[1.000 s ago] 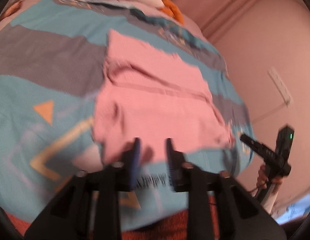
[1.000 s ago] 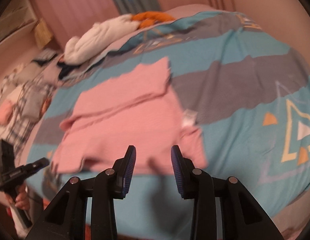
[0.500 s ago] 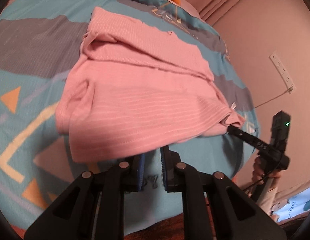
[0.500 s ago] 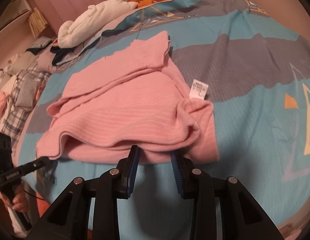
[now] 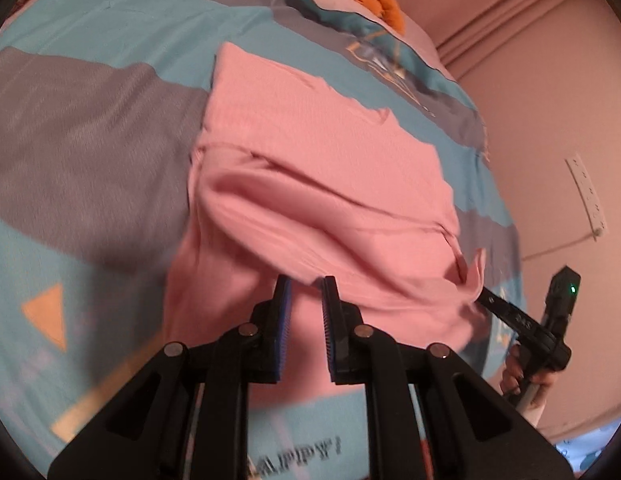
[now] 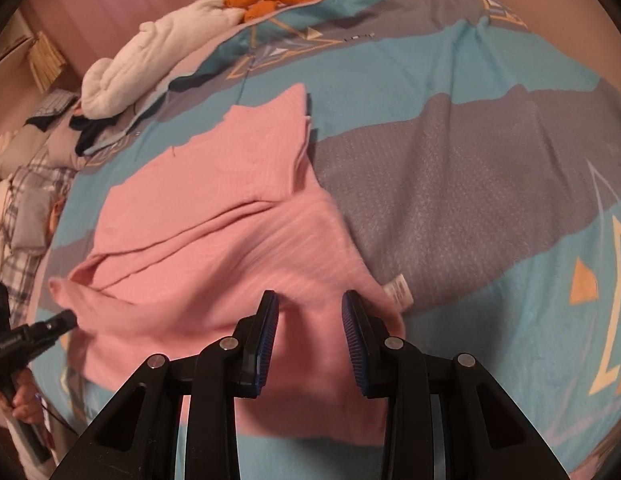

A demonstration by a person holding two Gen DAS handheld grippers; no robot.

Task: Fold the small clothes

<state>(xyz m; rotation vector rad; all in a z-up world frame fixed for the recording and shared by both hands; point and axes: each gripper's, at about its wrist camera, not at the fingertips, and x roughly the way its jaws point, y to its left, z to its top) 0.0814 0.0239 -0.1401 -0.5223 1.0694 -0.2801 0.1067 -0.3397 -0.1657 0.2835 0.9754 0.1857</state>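
pink garment (image 5: 322, 184) on the bed (image 5: 90, 152), lying across the blue and grey patterned cover, with the far part flat and the near part doubled over into a loose, puffy layer. near hem now up and carried forward over the lower layer, compared with one second ago, when flat and spread on the cover in both views. white care label (image 6: 398, 294) now visible at the right edge, turned up by the lift.

left tongs (image 5: 304, 300) with a narrow gap between the blue pads, pink cloth directly in front and below; real pinch or not, cannot tell from this view, because of blur and the fold hiding the edge. in the right wrist view, left tongs (image 6: 64, 318) with the tip right at the left corner of the garment, seemingly touching it.

right tongs (image 6: 310, 320) standing moderately apart, unchanged in width over the last second, pink cloth filling the space behind them; clamped or not, cannot tell. in the left wrist view, right tongs (image 5: 490, 302) at the right corner of the raised fold, apparently in contact.

meaning for the task: probably the first fold in progress, bottom half going toward the top half. still to do, as a judgement: laying the fold down evenly, corners matched, then releasing. risk of a crooked edge if one corner slips.
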